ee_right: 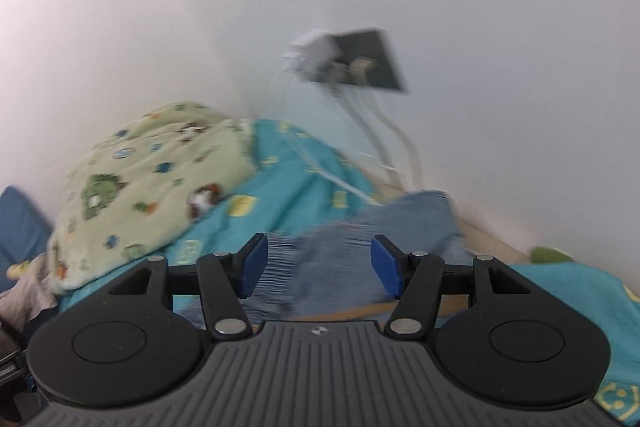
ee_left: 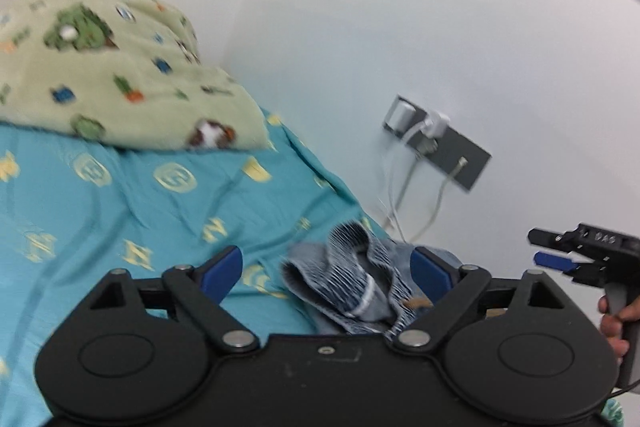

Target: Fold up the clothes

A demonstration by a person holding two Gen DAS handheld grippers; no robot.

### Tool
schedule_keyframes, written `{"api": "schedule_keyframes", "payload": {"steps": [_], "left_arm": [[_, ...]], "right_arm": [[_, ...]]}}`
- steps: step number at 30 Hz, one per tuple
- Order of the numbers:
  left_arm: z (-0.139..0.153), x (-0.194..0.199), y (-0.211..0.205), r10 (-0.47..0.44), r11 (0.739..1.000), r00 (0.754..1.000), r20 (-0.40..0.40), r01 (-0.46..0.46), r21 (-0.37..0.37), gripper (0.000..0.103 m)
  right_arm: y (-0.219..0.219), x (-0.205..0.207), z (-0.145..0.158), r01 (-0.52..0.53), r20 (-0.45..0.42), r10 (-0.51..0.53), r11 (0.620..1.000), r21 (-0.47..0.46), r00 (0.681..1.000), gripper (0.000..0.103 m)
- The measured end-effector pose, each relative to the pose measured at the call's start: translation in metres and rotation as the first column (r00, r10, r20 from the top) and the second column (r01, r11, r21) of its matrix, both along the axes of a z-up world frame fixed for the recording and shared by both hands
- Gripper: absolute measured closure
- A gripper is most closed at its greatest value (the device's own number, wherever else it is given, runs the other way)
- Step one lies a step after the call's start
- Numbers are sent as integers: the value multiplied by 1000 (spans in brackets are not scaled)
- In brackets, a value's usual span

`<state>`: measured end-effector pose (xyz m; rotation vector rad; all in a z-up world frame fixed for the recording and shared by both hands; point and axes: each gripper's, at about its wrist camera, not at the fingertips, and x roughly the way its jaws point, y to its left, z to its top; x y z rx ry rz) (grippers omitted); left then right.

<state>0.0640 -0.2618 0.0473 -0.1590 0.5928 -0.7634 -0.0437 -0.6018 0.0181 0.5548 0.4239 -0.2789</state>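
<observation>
Left gripper [ee_left: 326,269] stands with its jaws spread wide, nothing pinched — right gripper [ee_right: 320,265] likewise parted and empty. Between and beyond both lies the blue garment [ee_left: 360,279], crumpled on the teal bedsheet [ee_left: 120,195] near the wall. It looks soft, light and floppy; I'd take it by the ribbed waistband edge, one corner each. Both grippers tilt gently downward above the bed, a hand [ee_left: 614,323] visible clutching the right handle.

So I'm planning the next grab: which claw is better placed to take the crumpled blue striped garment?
Probably left. The left claw is open with the crumpled blue striped garment showing sharply between its fingers; the right claw's view of it is blurred.
</observation>
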Motion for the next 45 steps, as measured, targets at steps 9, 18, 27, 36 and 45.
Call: {"api": "schedule_keyframes", "payload": {"steps": [9,18,27,36,45], "left_arm": [[60,-23,72,102,994,990,101,-106,31,7],[85,-44,147,222,969,957,188,-238,68,2],[70,-49,209,356,911,898,259,-395,118,0],[22,-33,237,457,856,859,230,-495,146,0],[-5,-30,232,459,850,861,220,-497,175,0]], "right_arm": [[83,15,66,-161,67,166,984,-78,984,42],[186,45,87,-352,60,364,924,-146,930,42],[284,79,72,-472,51,498,846,-246,866,39],[334,97,30,-487,42,523,818,-305,851,37],[347,91,-5,-535,22,576,773,-341,817,32]]}}
